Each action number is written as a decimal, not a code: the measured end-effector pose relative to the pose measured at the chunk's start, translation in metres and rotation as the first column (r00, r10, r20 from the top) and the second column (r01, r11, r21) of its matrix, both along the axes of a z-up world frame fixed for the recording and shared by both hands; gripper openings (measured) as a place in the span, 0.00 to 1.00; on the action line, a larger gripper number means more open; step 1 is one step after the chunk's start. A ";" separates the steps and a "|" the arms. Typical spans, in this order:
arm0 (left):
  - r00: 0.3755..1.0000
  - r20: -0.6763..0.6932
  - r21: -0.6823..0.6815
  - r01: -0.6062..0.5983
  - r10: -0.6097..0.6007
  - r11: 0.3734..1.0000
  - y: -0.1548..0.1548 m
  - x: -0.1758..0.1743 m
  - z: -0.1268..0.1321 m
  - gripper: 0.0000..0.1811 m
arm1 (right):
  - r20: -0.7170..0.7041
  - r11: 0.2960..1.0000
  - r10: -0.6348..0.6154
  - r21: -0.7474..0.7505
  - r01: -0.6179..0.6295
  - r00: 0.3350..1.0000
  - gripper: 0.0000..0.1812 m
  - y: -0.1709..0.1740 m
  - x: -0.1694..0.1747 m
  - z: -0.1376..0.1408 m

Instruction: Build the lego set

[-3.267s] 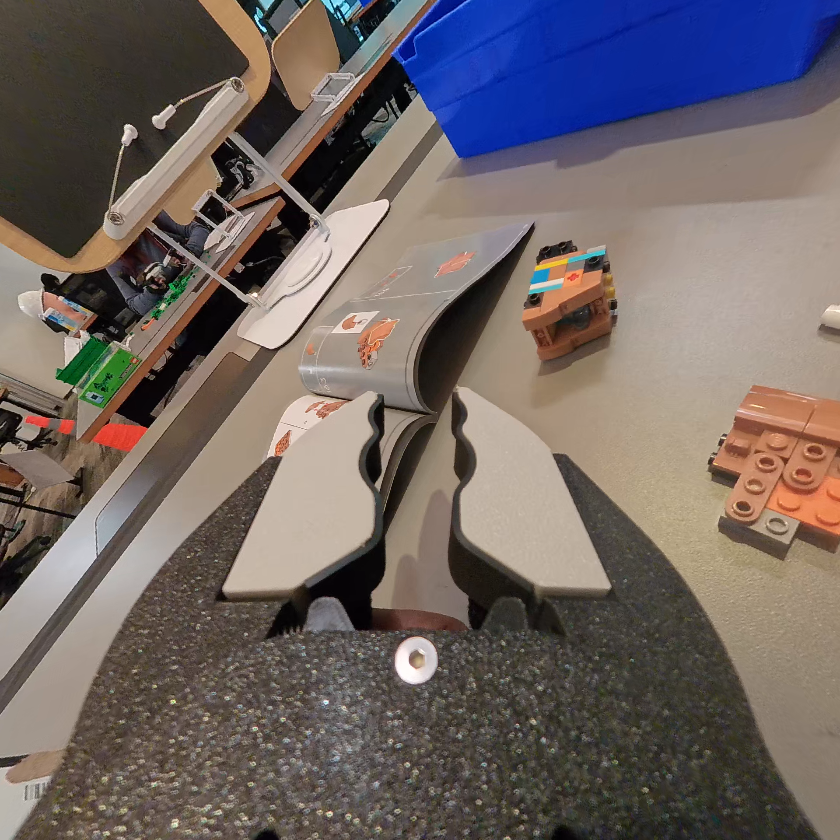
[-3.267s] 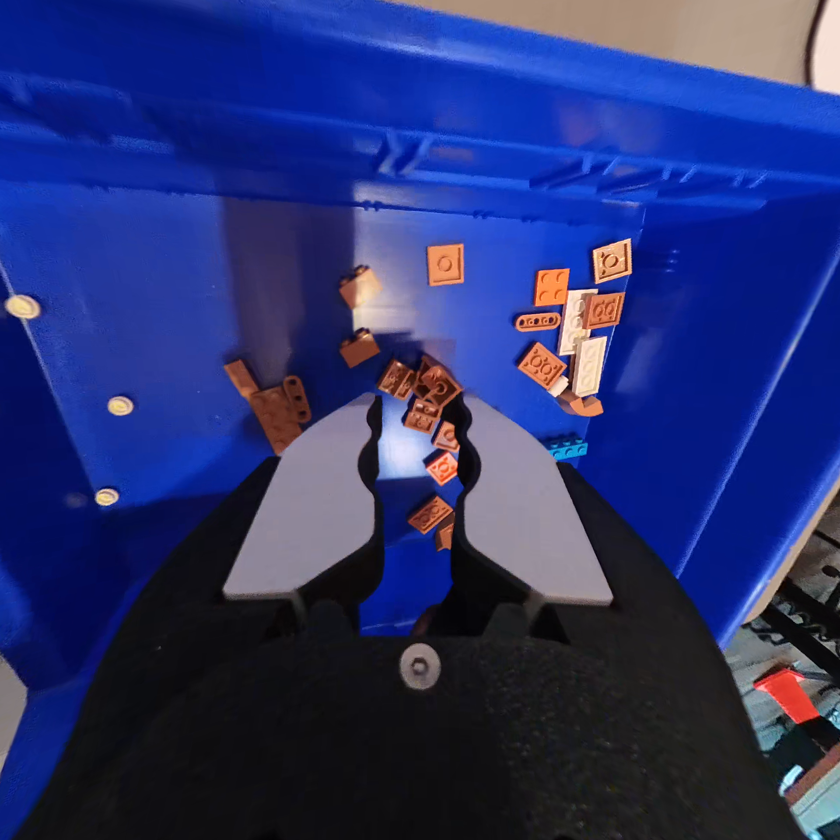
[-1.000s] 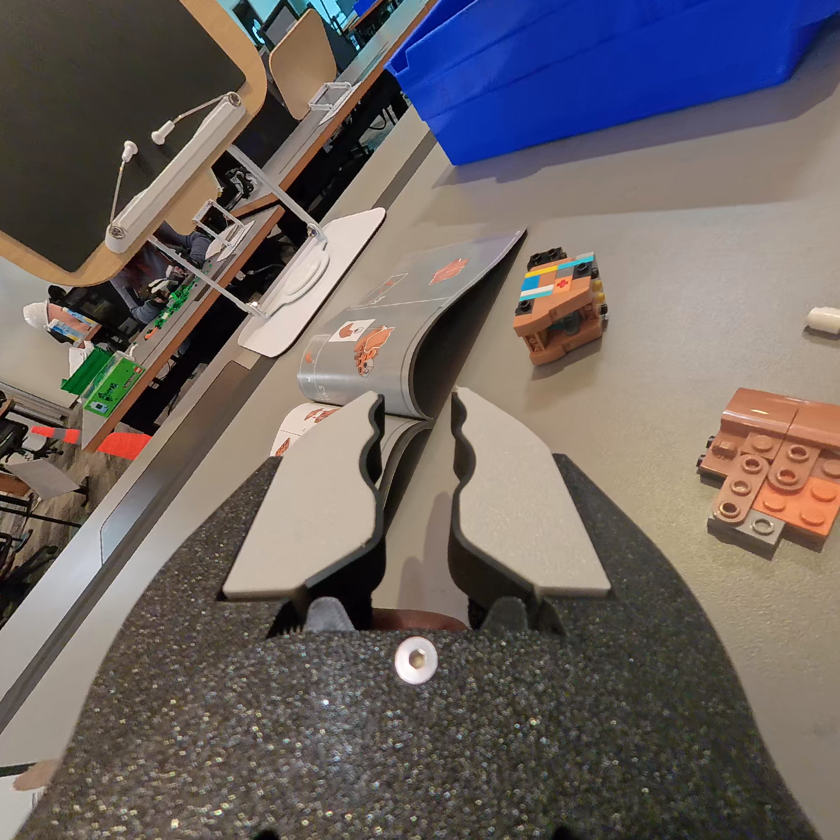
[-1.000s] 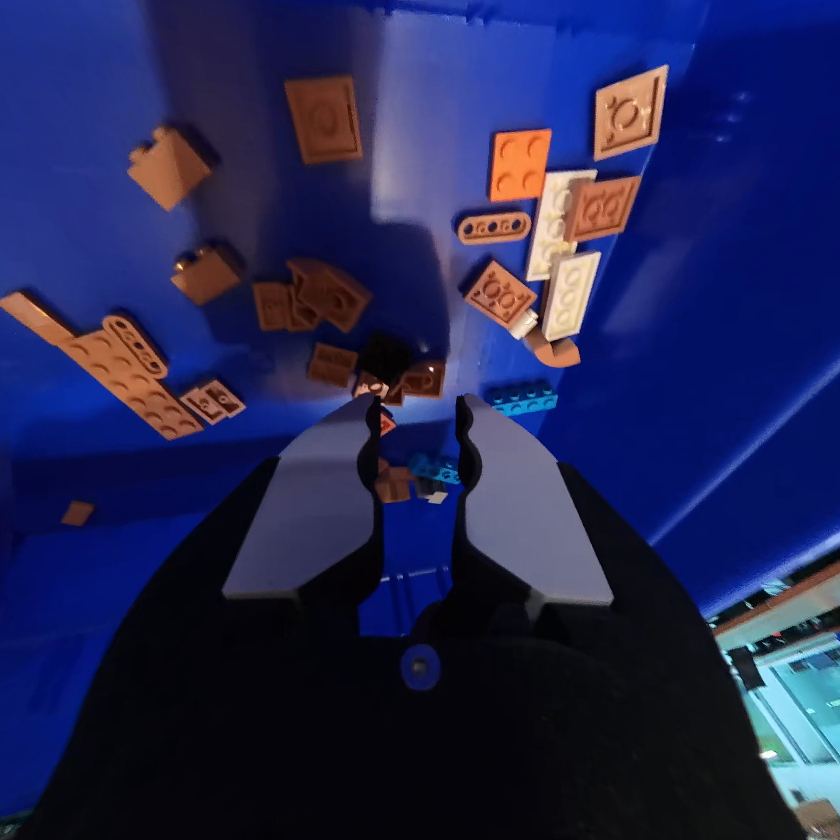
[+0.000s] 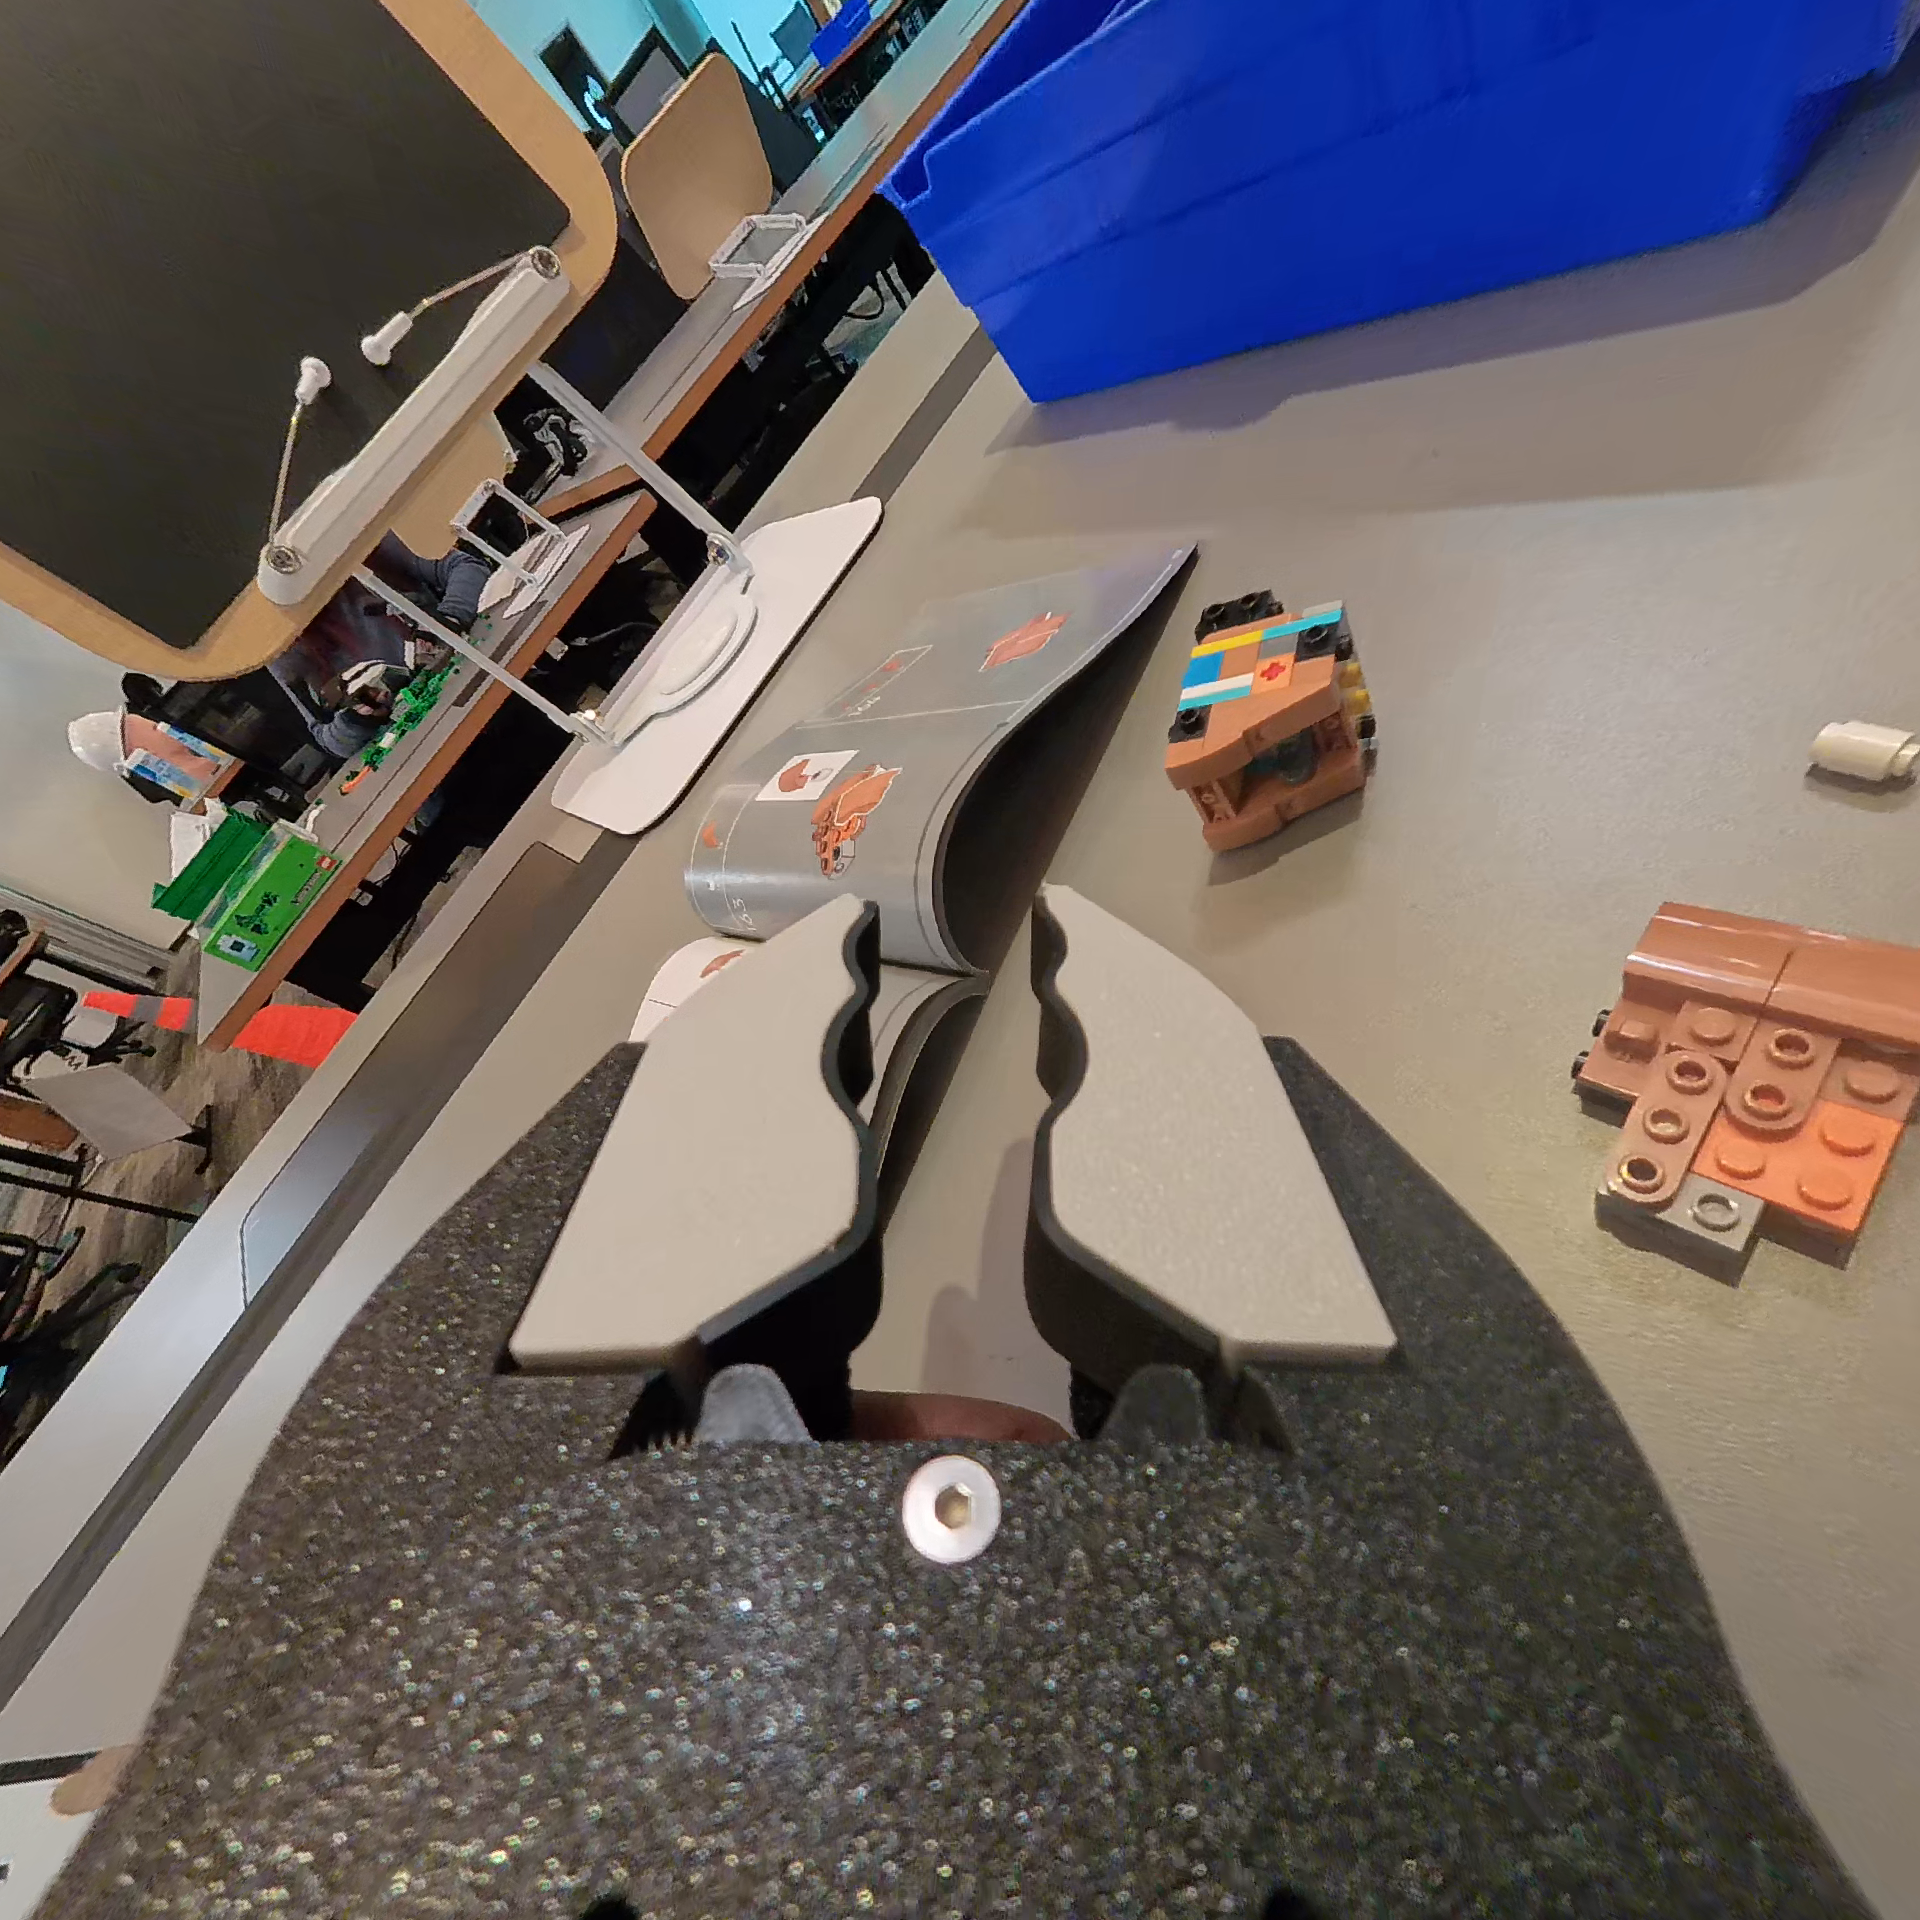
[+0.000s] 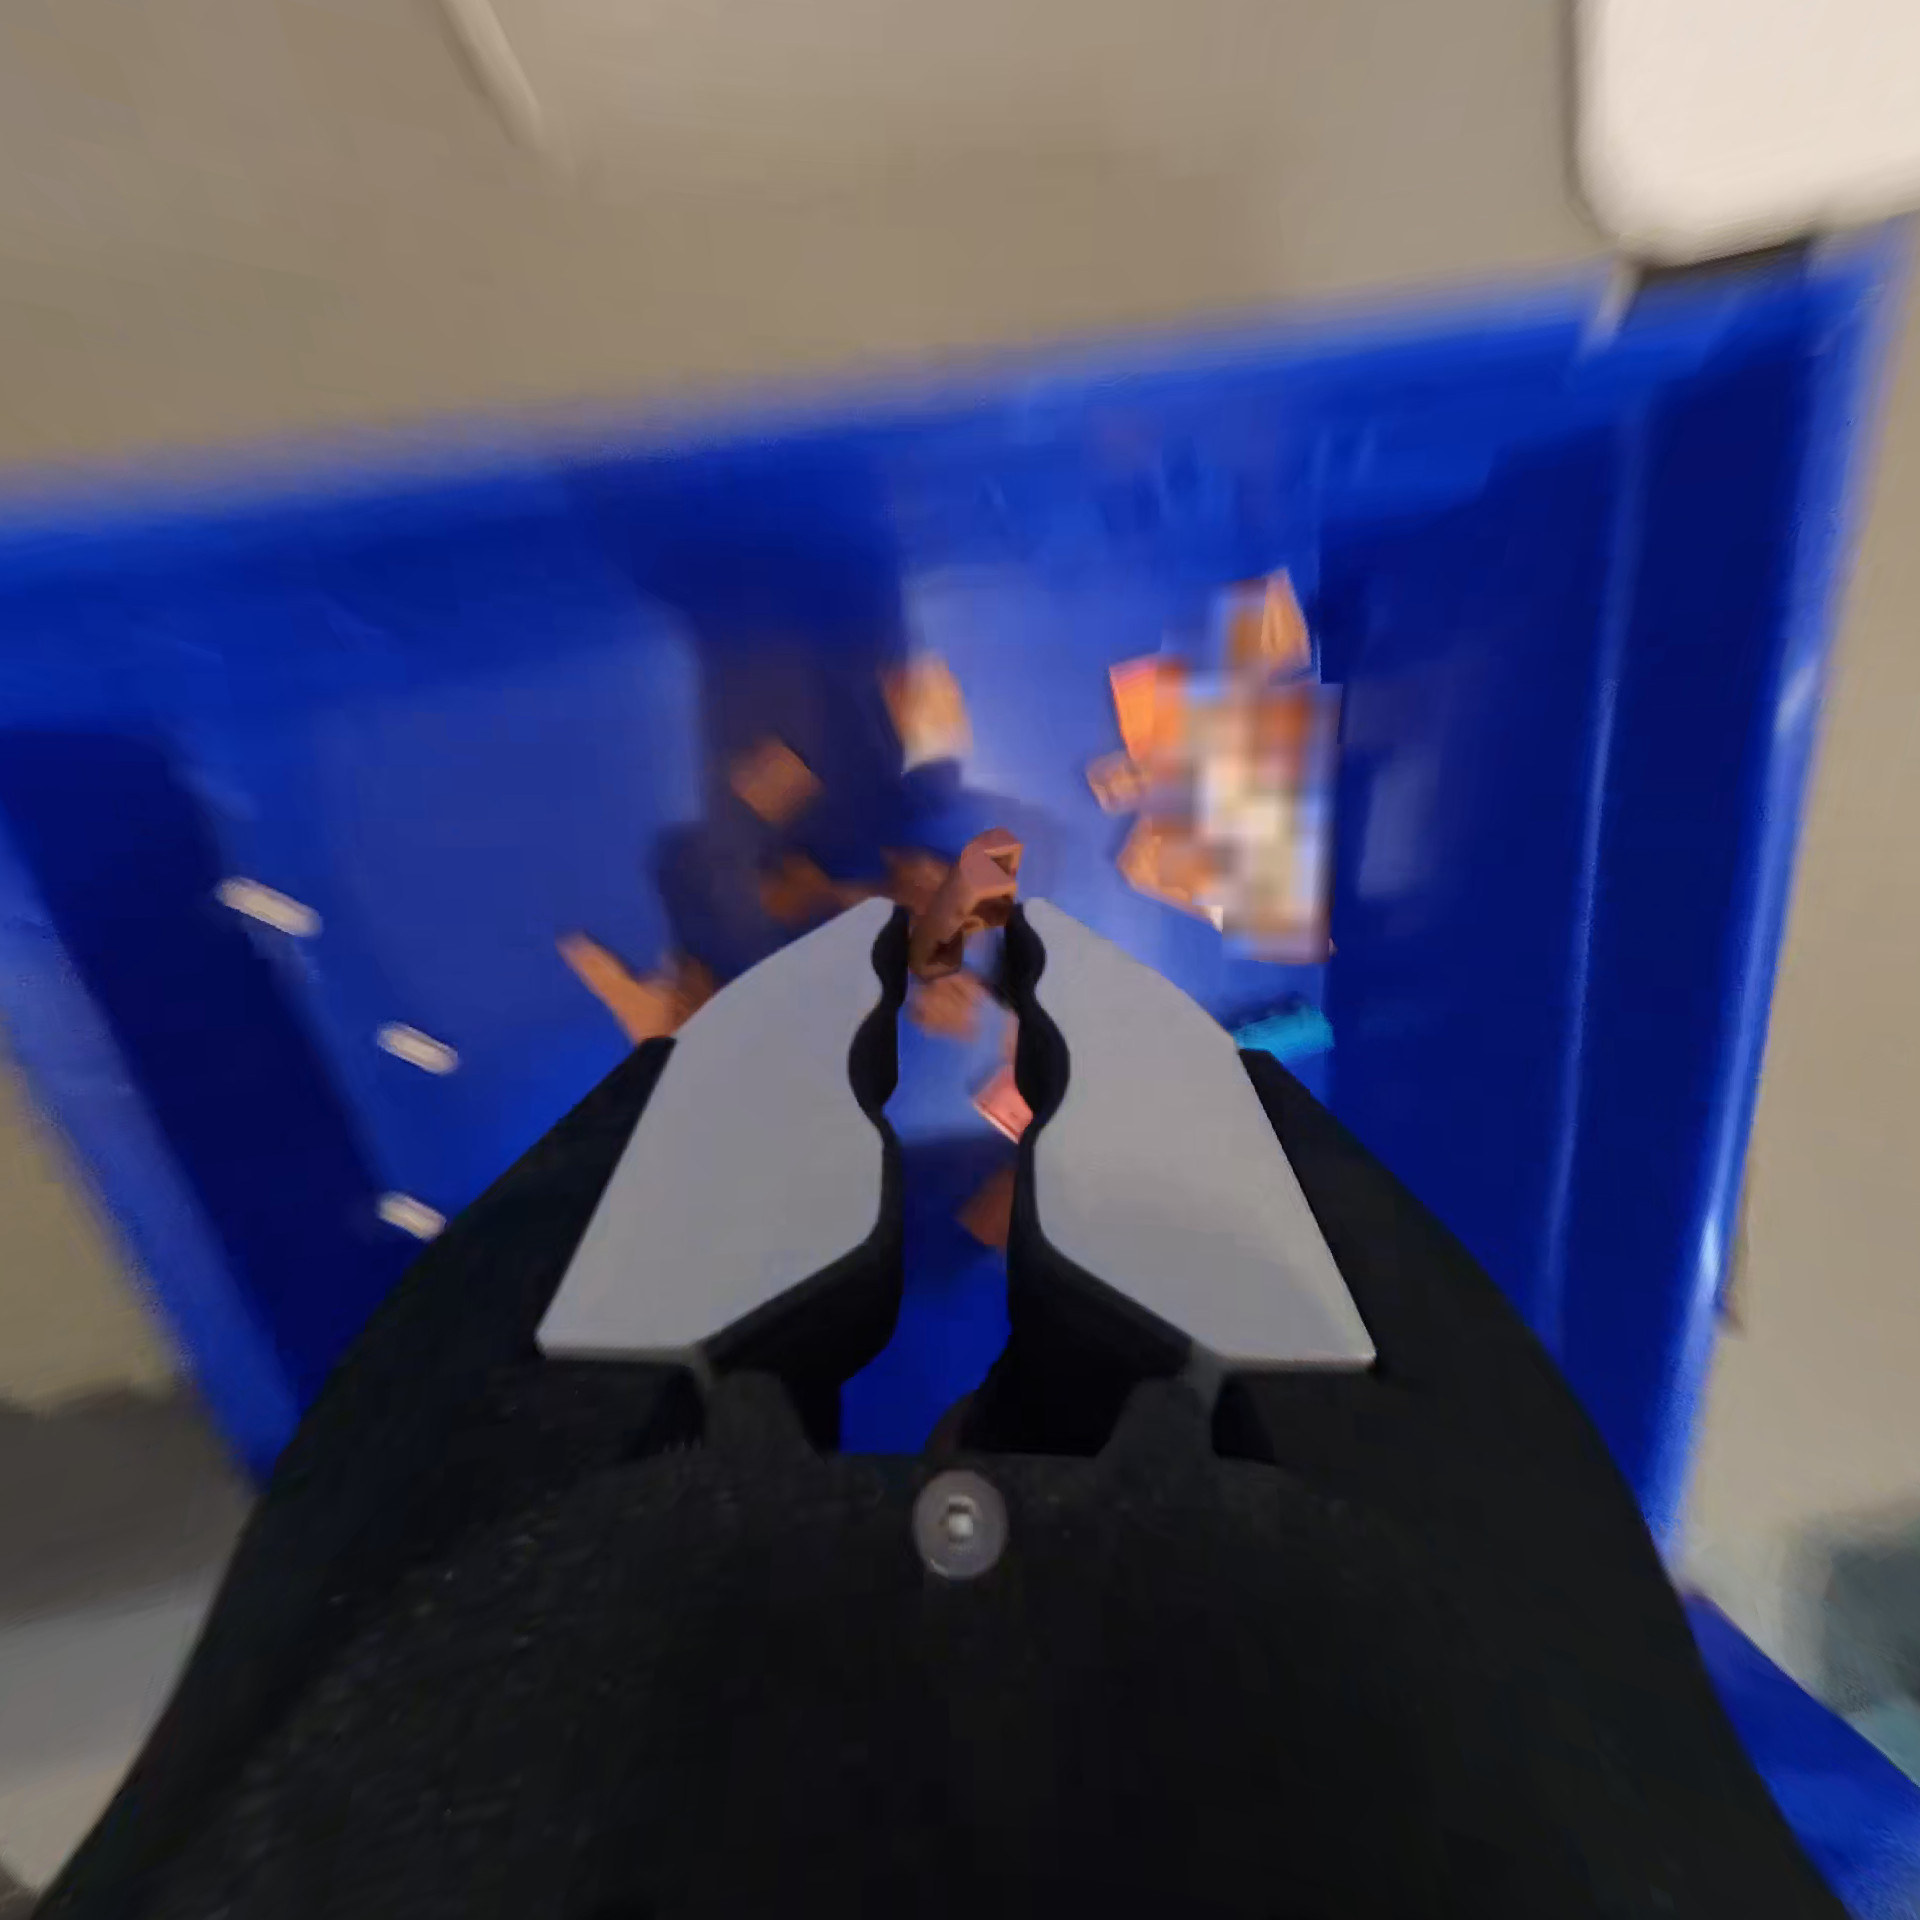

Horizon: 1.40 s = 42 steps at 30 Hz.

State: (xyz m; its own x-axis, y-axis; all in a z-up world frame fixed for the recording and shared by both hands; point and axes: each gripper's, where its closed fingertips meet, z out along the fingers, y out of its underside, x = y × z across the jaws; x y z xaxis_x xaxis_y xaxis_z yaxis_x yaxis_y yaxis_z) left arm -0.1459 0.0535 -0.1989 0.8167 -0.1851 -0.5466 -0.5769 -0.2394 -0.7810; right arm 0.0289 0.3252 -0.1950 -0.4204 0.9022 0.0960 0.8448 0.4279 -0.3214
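1. Right wrist view: my right gripper (image 6: 954,914) now pinches a small brown lego piece (image 6: 968,902) at its very tips. A second ago the jaws were spread low over the loose parts and held nothing.
2. Blue bin (image 6: 436,790), ahead of and below the right gripper: the view has pulled back and smeared with motion, so I judge the pick done and the lift out under way. Loose pieces (image 6: 1216,821) lie on the bin floor beyond the tips, too blurred to itemise.
3. Left gripper (image 5: 951,940): jaws spread, nothing between them, parked low over the grey table (image 5: 1558,540), barely shifted since the earlier frames.
4. Instruction booklet (image 5: 935,748): open, just ahead of the left tips.
5. Small block assembly (image 5: 1262,717): ahead and right of the left gripper.
6. Flat plate assembly (image 5: 1756,1081): far right of the left gripper.
7. White round piece (image 5: 1863,750): far right, apart from both assemblies.
8. Meaning: next comes carrying the brown piece to an assembly. Which one, I cannot tell.
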 end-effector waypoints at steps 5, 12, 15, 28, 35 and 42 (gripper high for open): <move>1.000 -0.013 0.012 0.011 -0.011 1.000 -0.001 0.005 0.004 0.15 | -0.389 0.939 -0.142 -0.345 -0.001 0.910 0.10 -0.062 -0.014 0.067; 0.999 -0.030 0.037 0.028 -0.027 0.999 -0.001 0.013 0.010 0.15 | -0.592 0.608 -0.561 -0.769 -0.197 0.579 0.10 -0.116 -0.008 0.148; 0.999 -0.031 0.047 0.040 -0.039 0.998 -0.002 0.018 0.013 0.15 | -0.562 0.457 -0.675 -0.827 -0.327 0.478 0.09 -0.138 -0.005 0.165; 0.995 -0.019 0.118 0.104 -0.102 0.988 -0.005 0.036 0.026 0.15 | -0.413 0.238 -0.872 -0.828 -0.508 0.263 0.09 -0.245 -0.033 0.147; 0.987 0.008 0.140 0.155 -0.158 0.978 -0.007 0.049 0.029 0.15 | -0.333 0.156 -0.889 -0.865 -0.477 0.313 0.09 -0.259 -0.049 0.114; 0.988 0.024 0.124 0.150 -0.154 0.981 -0.005 0.047 0.025 0.15 | -0.332 0.155 -0.885 -0.871 -0.465 0.327 0.09 -0.259 -0.052 0.107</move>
